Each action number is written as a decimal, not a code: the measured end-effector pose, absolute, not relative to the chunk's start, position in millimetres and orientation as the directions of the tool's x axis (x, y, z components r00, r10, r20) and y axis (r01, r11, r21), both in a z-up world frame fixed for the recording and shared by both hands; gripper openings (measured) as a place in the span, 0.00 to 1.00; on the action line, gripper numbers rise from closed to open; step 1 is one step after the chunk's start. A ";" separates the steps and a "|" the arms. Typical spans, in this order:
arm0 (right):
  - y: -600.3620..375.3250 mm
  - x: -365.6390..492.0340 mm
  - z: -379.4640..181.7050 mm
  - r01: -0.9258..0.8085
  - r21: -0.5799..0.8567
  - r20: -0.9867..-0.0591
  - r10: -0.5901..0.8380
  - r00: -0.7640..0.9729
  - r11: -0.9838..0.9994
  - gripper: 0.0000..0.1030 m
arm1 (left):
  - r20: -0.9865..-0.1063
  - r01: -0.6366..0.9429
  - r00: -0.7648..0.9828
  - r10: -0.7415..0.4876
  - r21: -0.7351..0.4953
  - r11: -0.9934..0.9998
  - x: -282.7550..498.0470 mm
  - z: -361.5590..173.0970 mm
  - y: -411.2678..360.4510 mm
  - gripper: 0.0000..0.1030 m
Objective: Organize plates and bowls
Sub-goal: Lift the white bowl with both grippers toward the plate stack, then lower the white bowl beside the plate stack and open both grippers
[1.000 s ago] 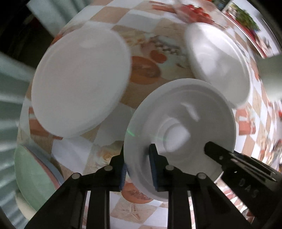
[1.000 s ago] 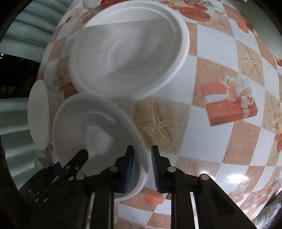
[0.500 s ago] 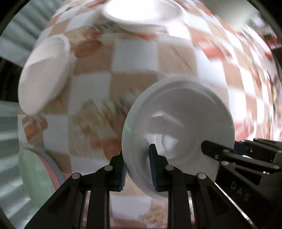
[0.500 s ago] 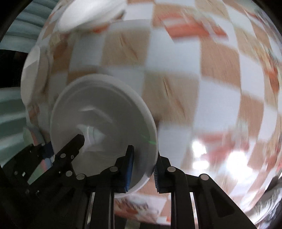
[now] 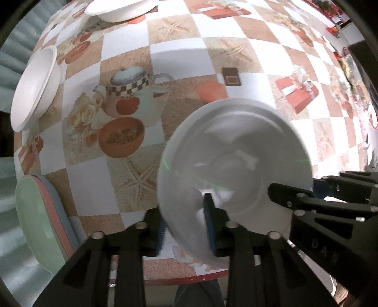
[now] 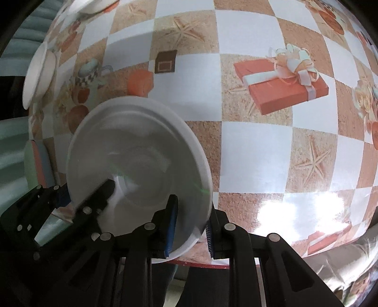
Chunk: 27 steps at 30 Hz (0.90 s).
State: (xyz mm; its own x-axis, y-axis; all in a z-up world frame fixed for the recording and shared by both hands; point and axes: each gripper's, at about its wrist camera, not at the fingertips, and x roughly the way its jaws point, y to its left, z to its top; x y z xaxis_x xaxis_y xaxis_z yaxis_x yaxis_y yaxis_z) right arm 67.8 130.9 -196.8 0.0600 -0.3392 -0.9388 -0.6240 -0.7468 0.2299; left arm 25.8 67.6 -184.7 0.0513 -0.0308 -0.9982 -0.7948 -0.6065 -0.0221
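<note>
White bowl [image 5: 236,165], smooth, round and ridged inside, hangs above the near edge of the glossy checkered tablecloth [image 5: 189,59]. The left gripper [image 5: 185,226] clamps its left rim; the right gripper [image 6: 191,226] clamps the opposite rim. Stacked pastel plates [image 5: 45,219] sit far left.

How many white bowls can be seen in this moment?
3. One white bowl is held at its rim by both grippers near the table's front edge; a second sits at the table's left edge; a third is at the far side. Others may lie out of frame.
</note>
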 end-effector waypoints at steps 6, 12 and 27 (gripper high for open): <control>177.0 78.1 -176.2 -0.653 0.226 -0.957 -0.290 -0.011 -0.723 0.88 | -0.999 -0.808 -0.038 0.028 0.014 -0.588 25.6 -155.5 56.7 0.80; 214.3 74.8 -151.4 -0.670 0.173 -0.977 -0.214 -0.022 -0.722 0.88 | -0.996 -0.776 -0.051 0.078 -0.010 -0.631 -3.8 -122.9 29.2 1.00; 246.1 -43.7 -107.6 -0.593 0.167 -0.986 -0.129 -0.106 -0.787 0.88 | -0.977 -0.634 -0.110 0.181 -0.071 -0.770 -146.5 -71.7 56.6 1.00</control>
State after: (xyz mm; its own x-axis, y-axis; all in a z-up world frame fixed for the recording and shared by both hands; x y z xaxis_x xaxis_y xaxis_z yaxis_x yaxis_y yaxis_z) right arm -43.7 246.1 -107.6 -0.1064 -0.1288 -0.9859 -0.5934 -0.7874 0.1669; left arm -146.5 56.6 -71.7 -0.1097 0.1811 -0.9773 -0.6344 -0.7697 -0.0714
